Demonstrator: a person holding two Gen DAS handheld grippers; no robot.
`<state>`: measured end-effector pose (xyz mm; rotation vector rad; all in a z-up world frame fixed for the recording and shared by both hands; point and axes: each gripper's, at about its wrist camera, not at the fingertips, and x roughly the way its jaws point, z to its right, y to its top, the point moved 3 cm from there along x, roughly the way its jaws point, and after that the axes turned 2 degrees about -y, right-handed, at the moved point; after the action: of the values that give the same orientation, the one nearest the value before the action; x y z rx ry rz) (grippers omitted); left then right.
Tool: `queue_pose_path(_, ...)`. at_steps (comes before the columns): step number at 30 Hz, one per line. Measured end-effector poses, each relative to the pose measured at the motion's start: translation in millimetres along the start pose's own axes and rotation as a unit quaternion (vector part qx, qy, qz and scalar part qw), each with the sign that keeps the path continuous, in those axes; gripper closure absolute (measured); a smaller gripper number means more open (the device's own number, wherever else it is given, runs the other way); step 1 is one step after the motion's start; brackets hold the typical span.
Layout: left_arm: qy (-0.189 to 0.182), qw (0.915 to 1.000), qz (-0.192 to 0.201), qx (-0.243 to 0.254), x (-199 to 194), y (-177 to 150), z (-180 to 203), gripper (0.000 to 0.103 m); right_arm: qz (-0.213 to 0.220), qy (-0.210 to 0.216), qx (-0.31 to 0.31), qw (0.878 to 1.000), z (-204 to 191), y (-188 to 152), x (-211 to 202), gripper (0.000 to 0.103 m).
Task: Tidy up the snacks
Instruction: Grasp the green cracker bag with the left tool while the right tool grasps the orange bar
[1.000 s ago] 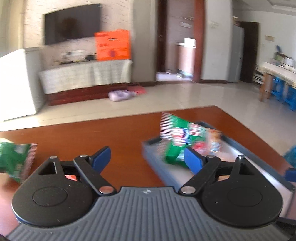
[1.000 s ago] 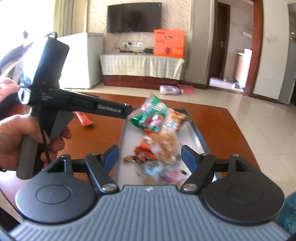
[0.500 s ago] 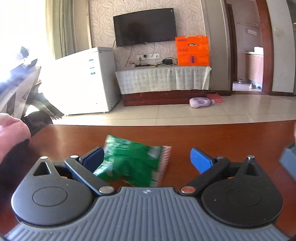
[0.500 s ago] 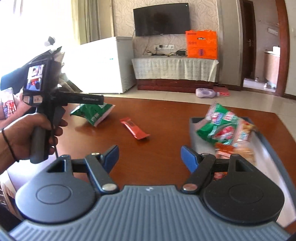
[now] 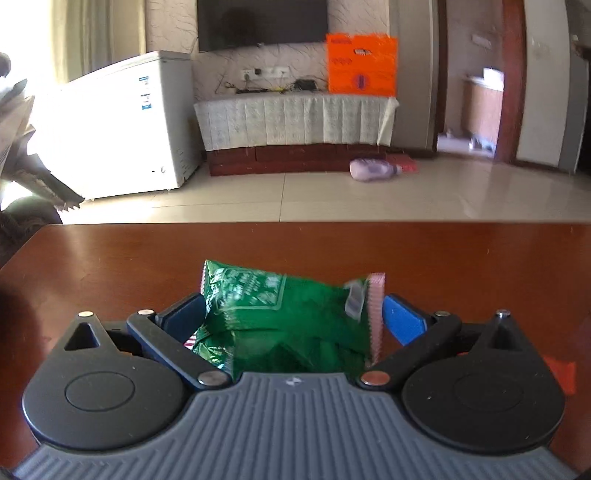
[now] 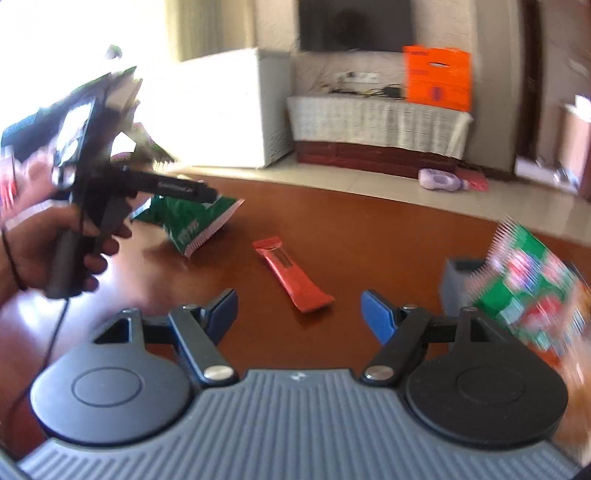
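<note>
Now, left gripper: spread as wide as it goes, its jaws having just been opening; the green snack bag sits between the blue pads but looks unpinched, lying on the table.
Change: a second ago this tool faced the tray with its heap of packets; it has since swung across to the loose bag at the table's left. My reading: one drop-off is done and the next pickup is about to start.
Right gripper: partly spread, nothing between its jaws, and no change in that spread over the last second; its view has swung from the tray toward the open tabletop.
Task's things: in the right wrist view the green bag lies far left on the wood, under the nose of the other handheld tool; an orange-red snack bar lies flat mid-table, just beyond the right tool's fingers and well apart from the bag.
Tray: a grey tray at the right edge, a green-and-red packet blurred above it.
Obstacles: none on the wood between bar and tray. The crinkly bag may slip if pinched by a corner.
Beyond: a white chest freezer, a covered bench with an orange box, a wall television, a lilac bottle on the floor.
</note>
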<state>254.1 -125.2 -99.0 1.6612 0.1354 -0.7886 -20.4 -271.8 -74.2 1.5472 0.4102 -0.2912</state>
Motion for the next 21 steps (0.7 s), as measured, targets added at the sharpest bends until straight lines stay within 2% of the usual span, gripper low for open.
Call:
queue_pose_path(2,-0.010,0.9998,-0.013,0.005,8.1,-3.5,3.7,0.000,-0.012,-0.006,-0.007,1.000,-3.2,8.5,23.3,0.027)
queue_pose_path(7,-0.005,0.9997,-0.010,0.022,21.0,-4.8,13.3,0.000,-0.047,-0.017,-0.022,0.999,-9.4,17.9,71.5,0.027)
queue_pose_path(10,-0.011,0.9994,-0.009,0.030,21.1,-9.8,16.6,0.000,-0.062,0.001,-0.016,0.998,-6.3,15.9,83.3,0.028)
queue_pose_path(13,-0.024,0.9987,-0.008,0.045,20.4,-13.9,20.6,0.000,-0.071,0.014,-0.003,0.997,-2.9,17.7,78.3,0.050)
queue_pose_path(15,-0.029,0.9981,-0.007,0.053,18.0,-16.5,22.8,0.005,-0.074,0.019,-0.005,0.997,-3.3,17.6,72.5,0.071)
queue_pose_path(18,-0.039,0.9980,-0.005,0.051,16.5,-18.1,21.2,0.018,-0.080,0.014,-0.001,0.997,-3.1,13.8,61.5,0.079)
queue_pose_path(21,-0.055,0.9972,-0.004,0.052,1.9,-27.3,28.4,0.022,-0.086,0.005,0.005,0.996,-5.3,5.6,46.5,0.079)
